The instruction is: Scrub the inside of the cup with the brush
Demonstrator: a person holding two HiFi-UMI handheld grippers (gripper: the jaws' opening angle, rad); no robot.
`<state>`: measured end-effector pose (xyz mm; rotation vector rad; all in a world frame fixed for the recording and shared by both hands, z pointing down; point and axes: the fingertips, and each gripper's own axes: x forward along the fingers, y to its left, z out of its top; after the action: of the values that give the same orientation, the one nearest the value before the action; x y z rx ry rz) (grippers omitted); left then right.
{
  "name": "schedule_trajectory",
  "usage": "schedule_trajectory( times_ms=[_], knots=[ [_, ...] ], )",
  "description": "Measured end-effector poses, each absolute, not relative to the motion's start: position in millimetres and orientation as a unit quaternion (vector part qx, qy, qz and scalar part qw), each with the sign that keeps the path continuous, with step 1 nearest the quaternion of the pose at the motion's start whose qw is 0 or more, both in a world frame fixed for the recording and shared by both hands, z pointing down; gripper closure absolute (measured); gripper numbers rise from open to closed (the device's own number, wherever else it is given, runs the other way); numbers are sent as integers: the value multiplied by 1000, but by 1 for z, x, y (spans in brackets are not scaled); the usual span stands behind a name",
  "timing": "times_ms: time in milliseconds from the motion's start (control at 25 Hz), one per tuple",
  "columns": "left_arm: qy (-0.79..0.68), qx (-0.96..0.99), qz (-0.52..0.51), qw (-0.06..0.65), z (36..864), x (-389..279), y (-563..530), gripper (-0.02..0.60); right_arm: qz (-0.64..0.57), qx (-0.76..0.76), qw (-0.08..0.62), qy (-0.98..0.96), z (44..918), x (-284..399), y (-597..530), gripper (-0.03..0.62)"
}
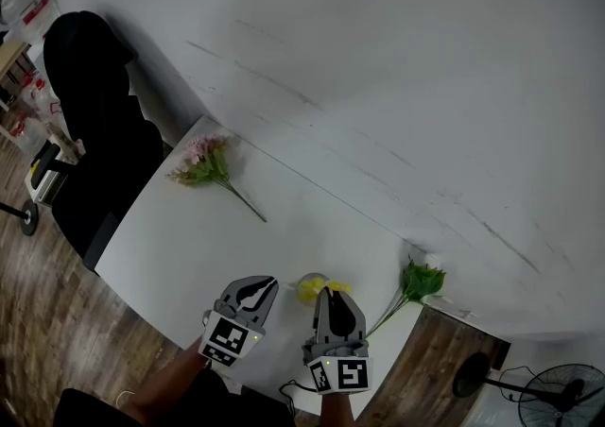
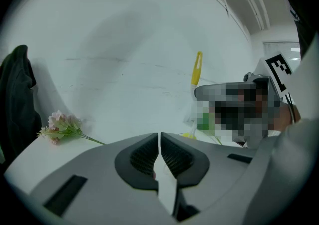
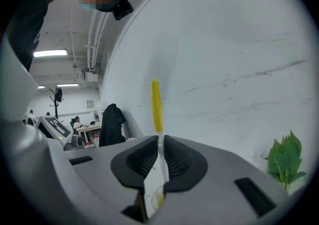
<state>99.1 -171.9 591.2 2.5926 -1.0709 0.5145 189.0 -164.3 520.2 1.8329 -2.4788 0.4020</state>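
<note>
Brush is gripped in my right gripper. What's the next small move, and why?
Probably open the left gripper and bring it to the cup: its jaws stand together, holding nothing, while the right gripper is shut on the brush, whose head seems to sit in the unheld cup.

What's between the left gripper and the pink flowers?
Only bare white table separates the left gripper from the pink flowers. The head view shows that stretch best, and the left gripper view agrees.
</note>
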Motion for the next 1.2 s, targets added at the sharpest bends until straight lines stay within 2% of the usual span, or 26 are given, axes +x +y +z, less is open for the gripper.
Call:
schedule_trajectory(
  times_ms=[720,1200],
  knots=[
    [-326,934,124,73,483,90,-131,546,52,659,-24,-750,422,191,-93,545],
    [-275,957,88,27,425,69,-80,546,12,711,-29,-703,388,169,-11,545]
  ],
)
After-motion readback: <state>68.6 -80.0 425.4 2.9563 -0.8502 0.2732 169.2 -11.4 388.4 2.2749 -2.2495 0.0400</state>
